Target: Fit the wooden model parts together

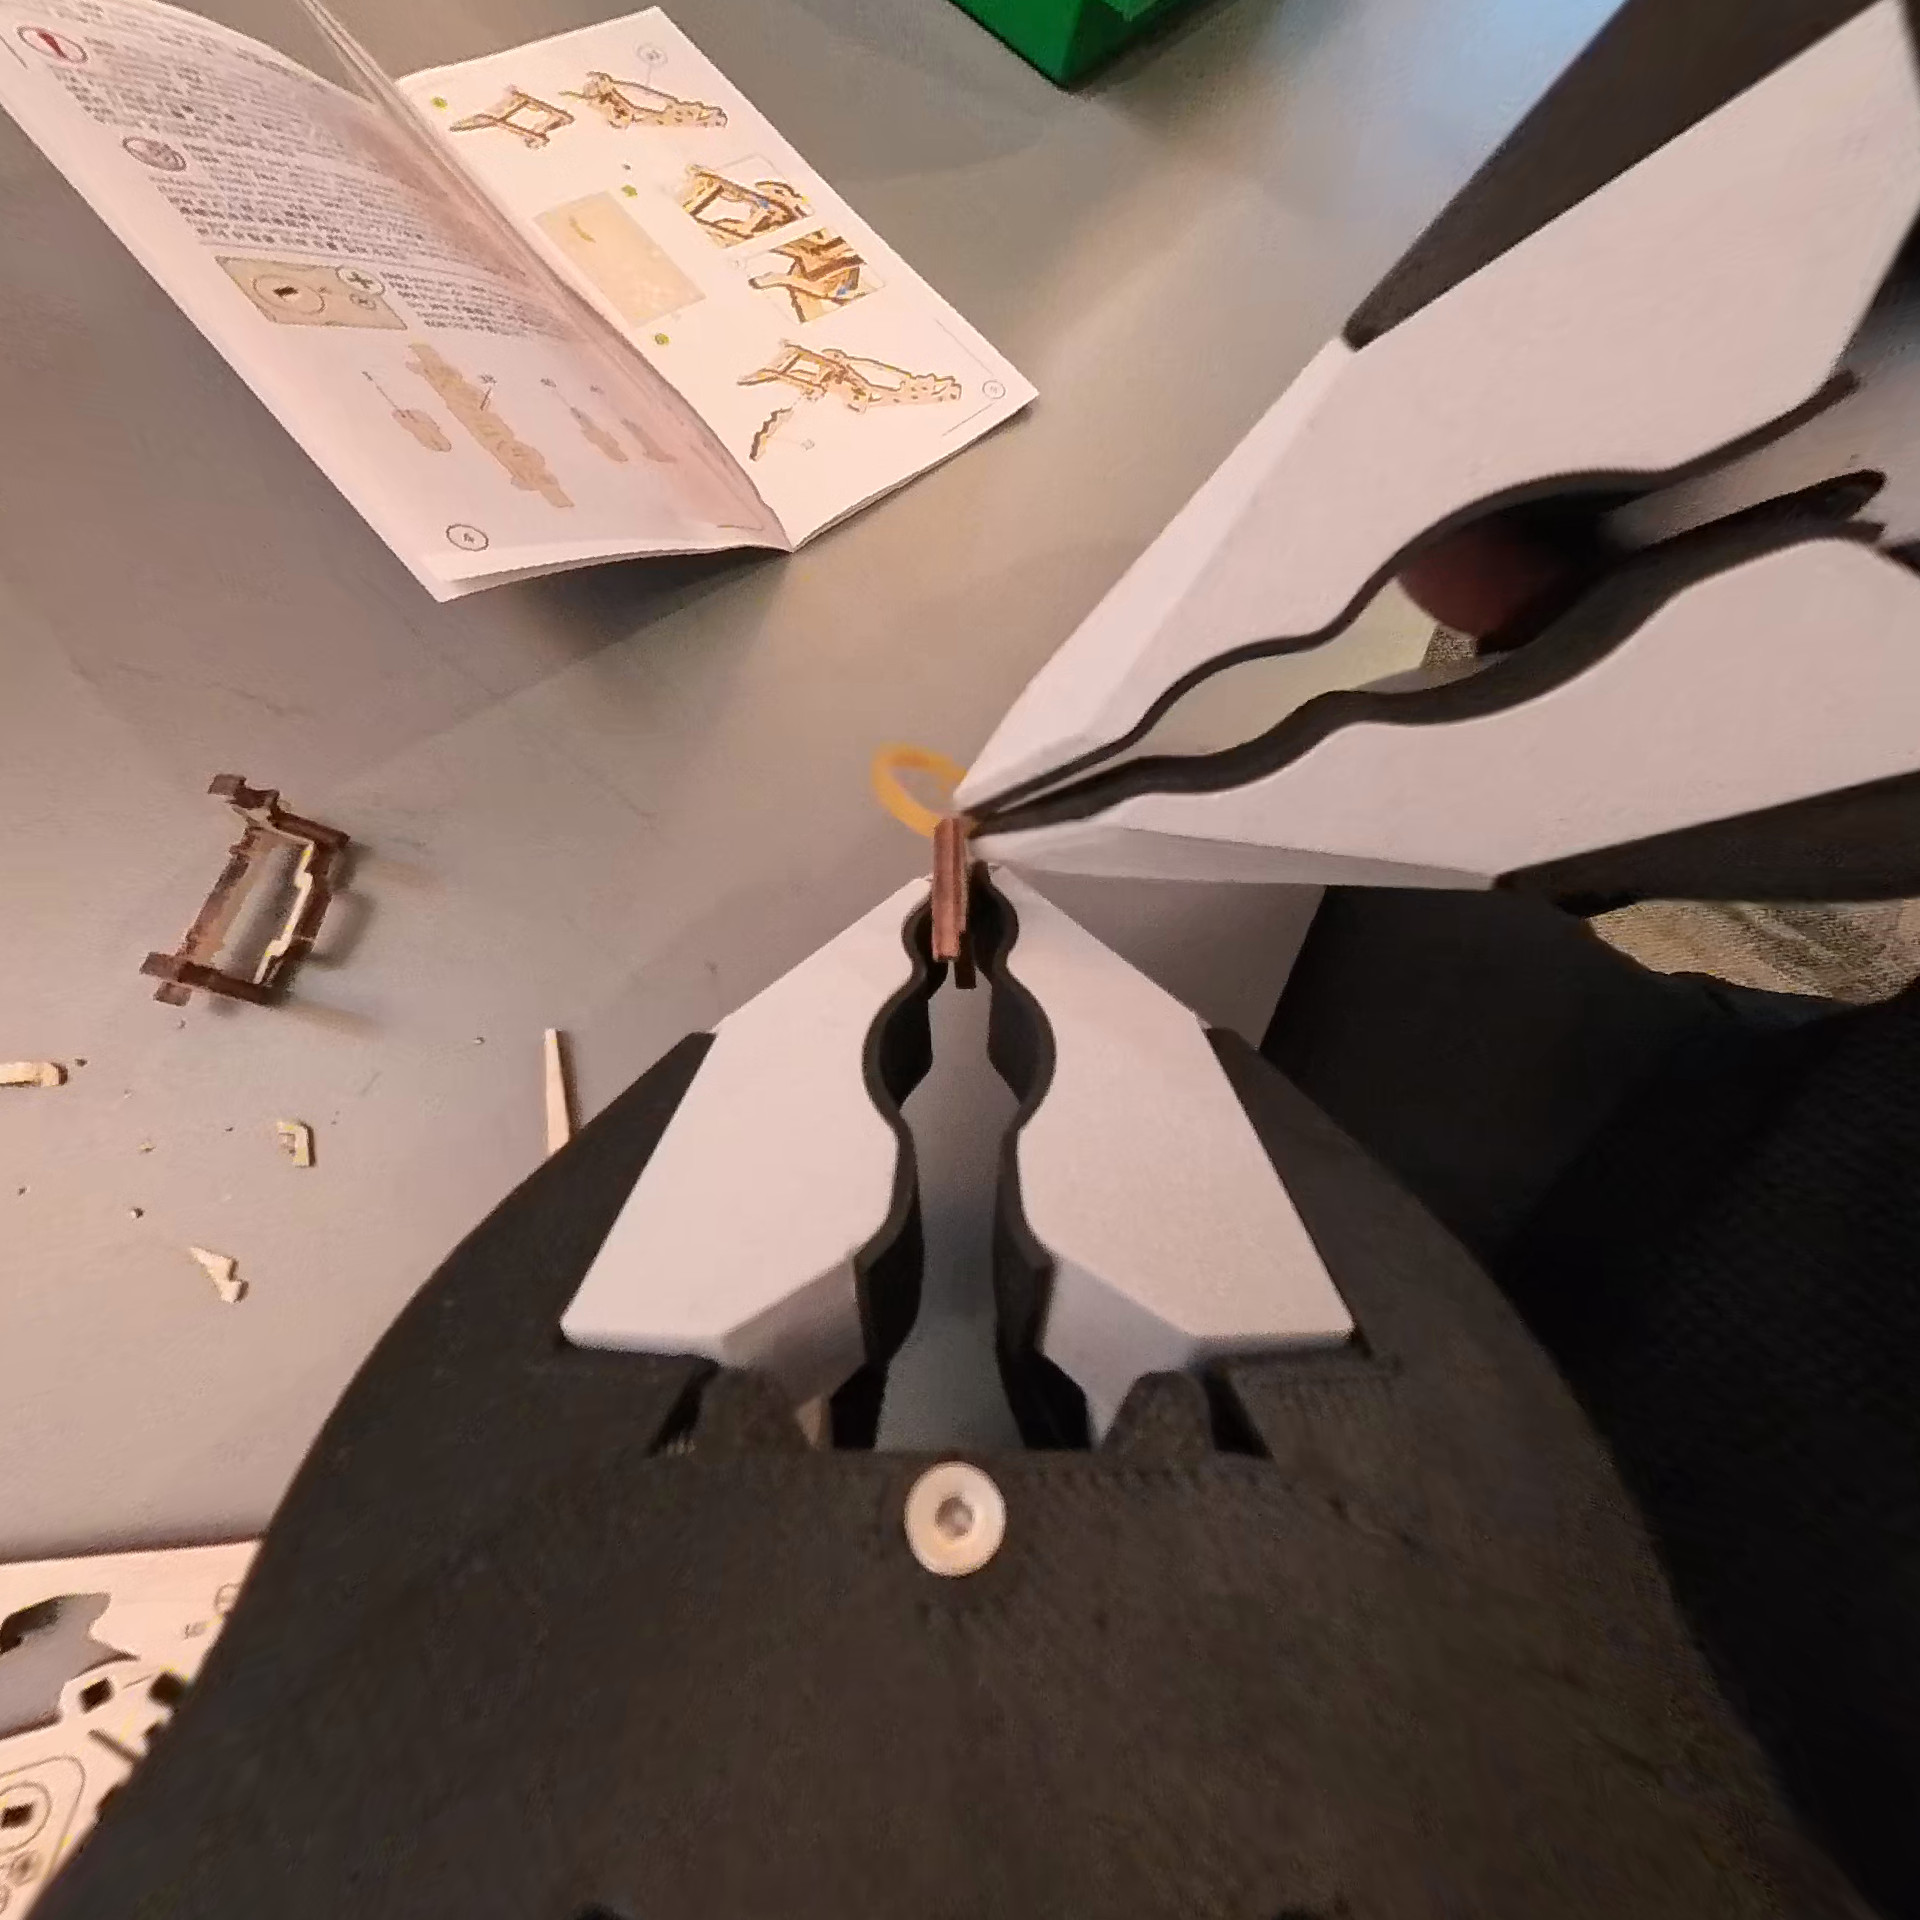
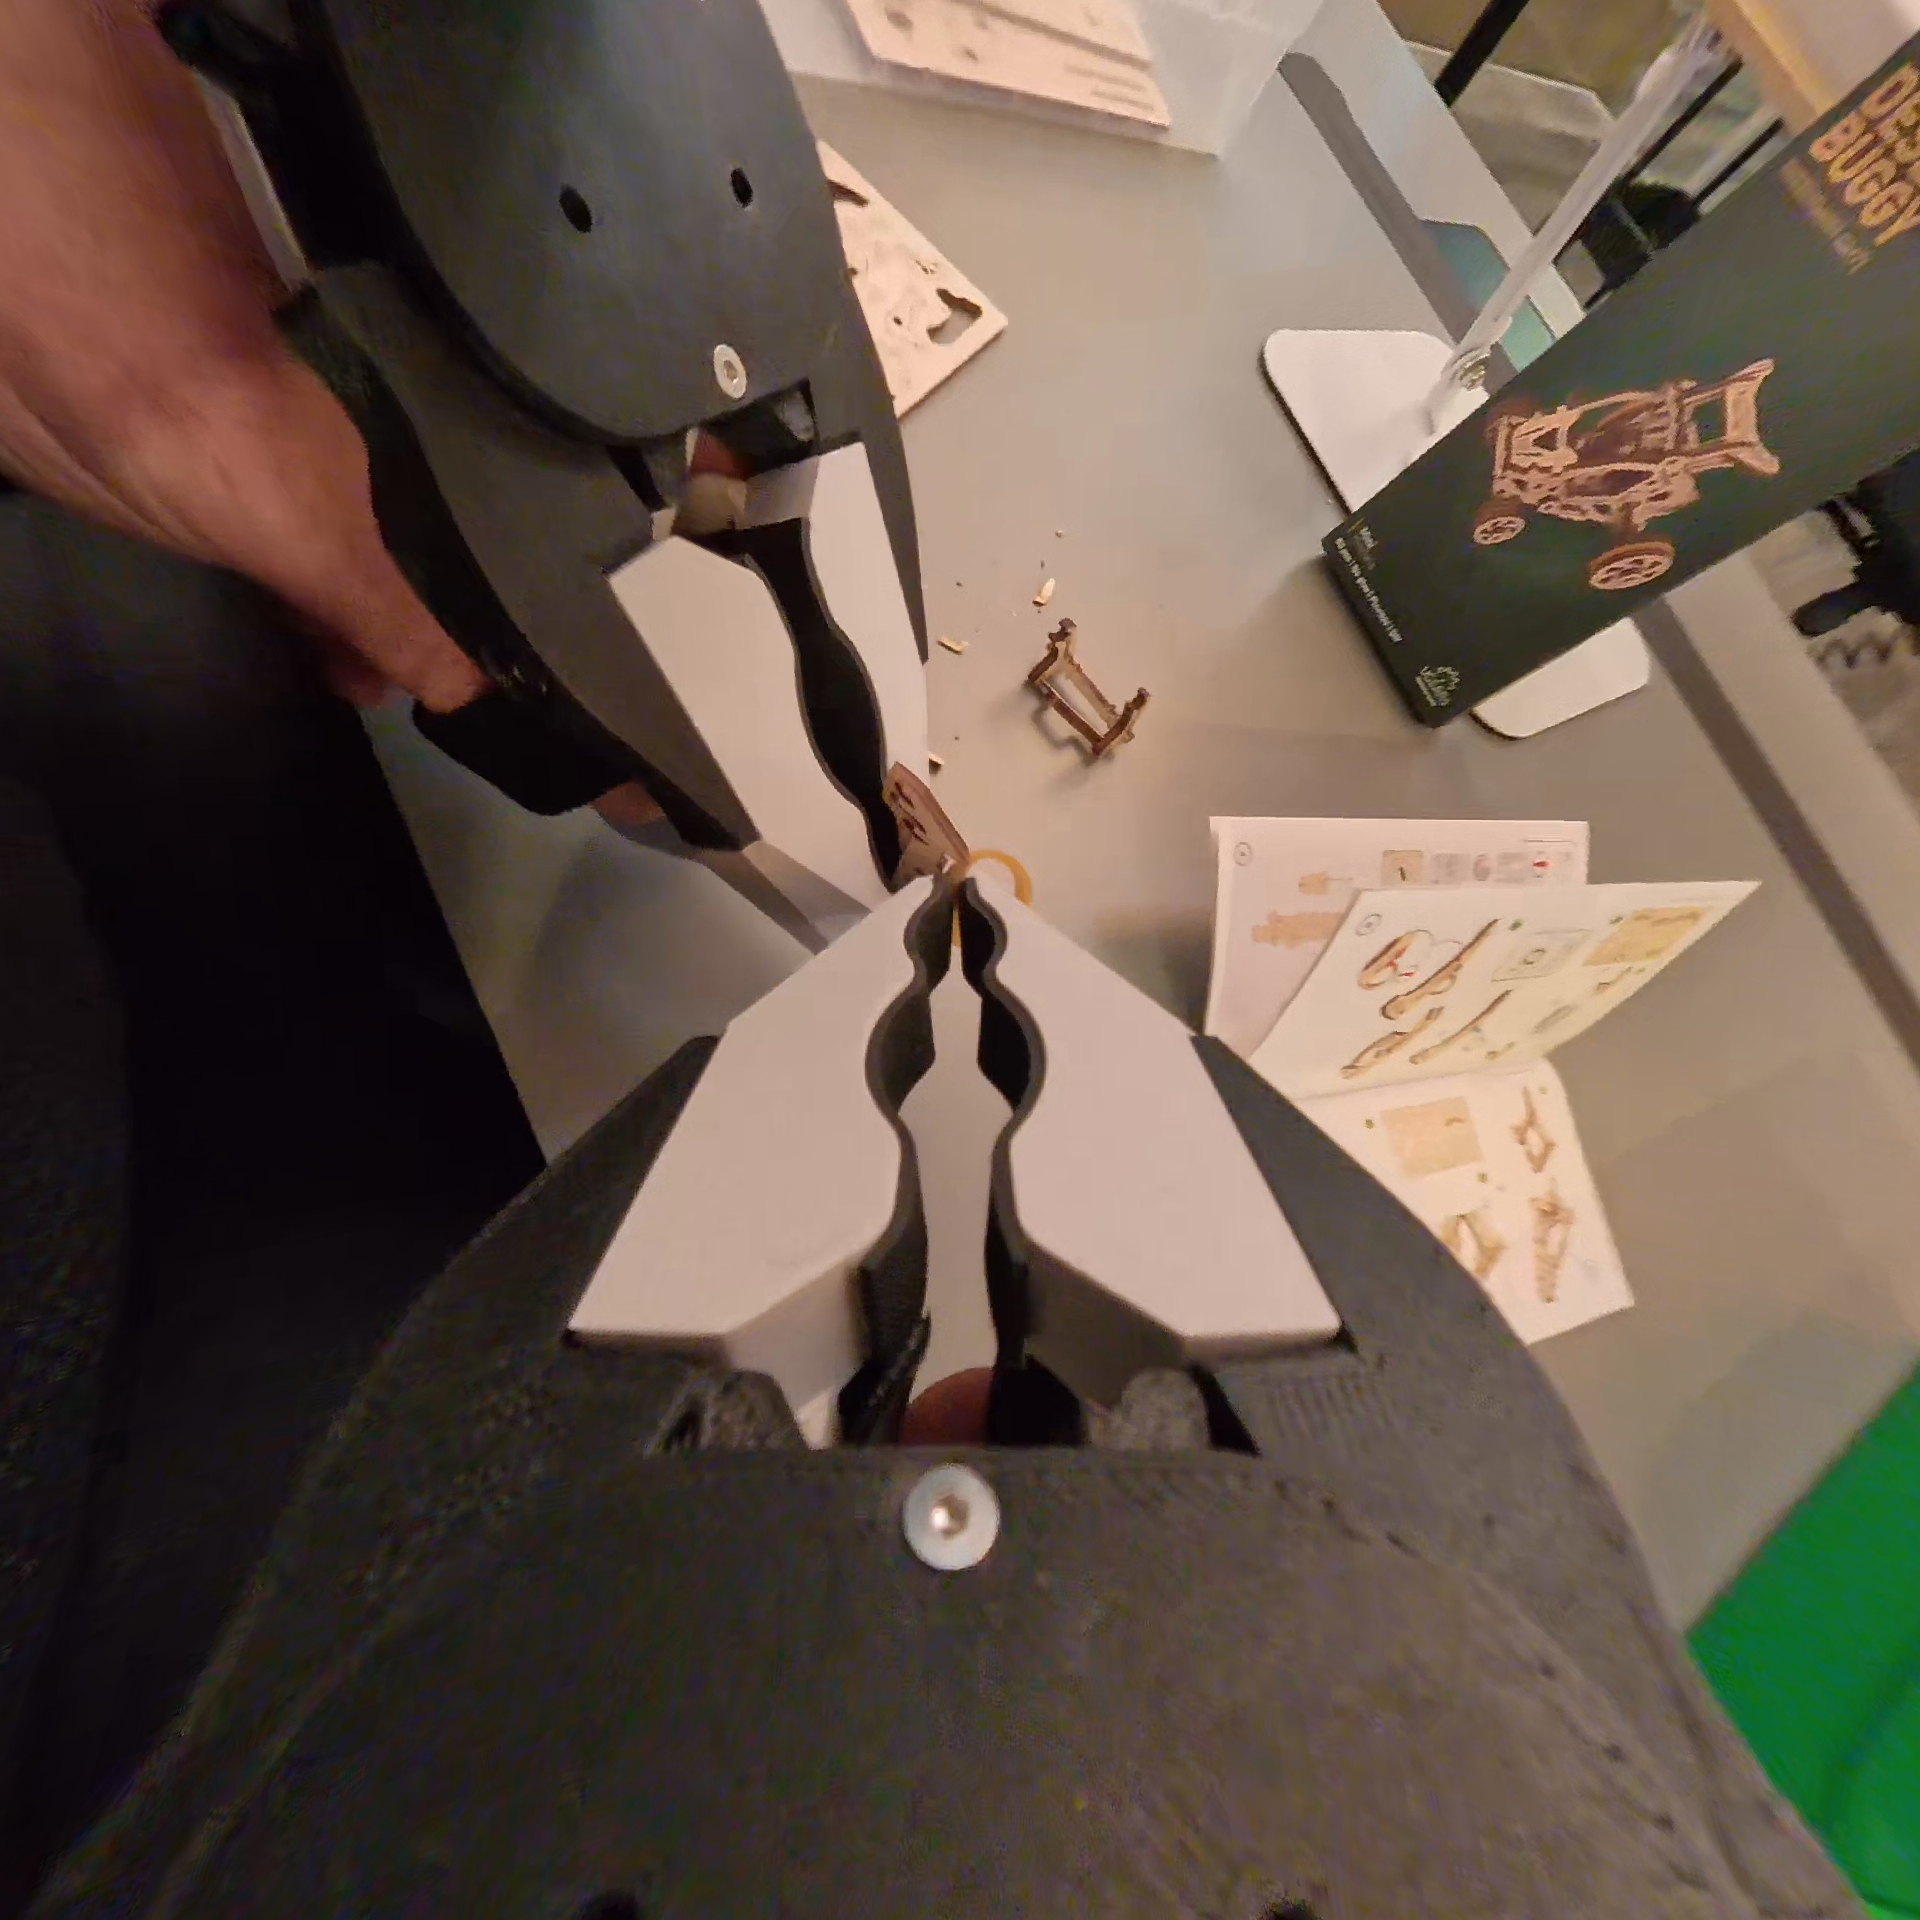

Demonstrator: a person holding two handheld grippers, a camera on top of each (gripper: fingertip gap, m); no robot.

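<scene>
My left gripper [image 1: 954, 896] is shut on a small flat wooden part [image 1: 950, 904], which I see edge-on between its tips. In the right wrist view the left gripper [image 2: 906, 847] comes in from the upper left with the same part [image 2: 920, 821] showing its flat face. My right gripper [image 2: 954, 899] is shut on a yellow rubber band [image 2: 1006, 868], whose loop sticks out past its tips. In the left wrist view the right gripper [image 1: 964, 816] comes in from the right, its tips right at the top of the wooden part, with the band [image 1: 909, 784] looping beyond.
A small wooden frame assembly [image 1: 255, 899] [image 2: 1089, 691] lies on the grey table [image 1: 623, 675]. An open instruction booklet [image 1: 520, 291] [image 2: 1455, 1018], a dark box [image 2: 1621, 416], plywood sheets [image 2: 925, 281] [image 1: 83, 1662], wood scraps [image 1: 223, 1273] and a hand [image 2: 156, 364] are around. The grippers are tip to tip, or close to it.
</scene>
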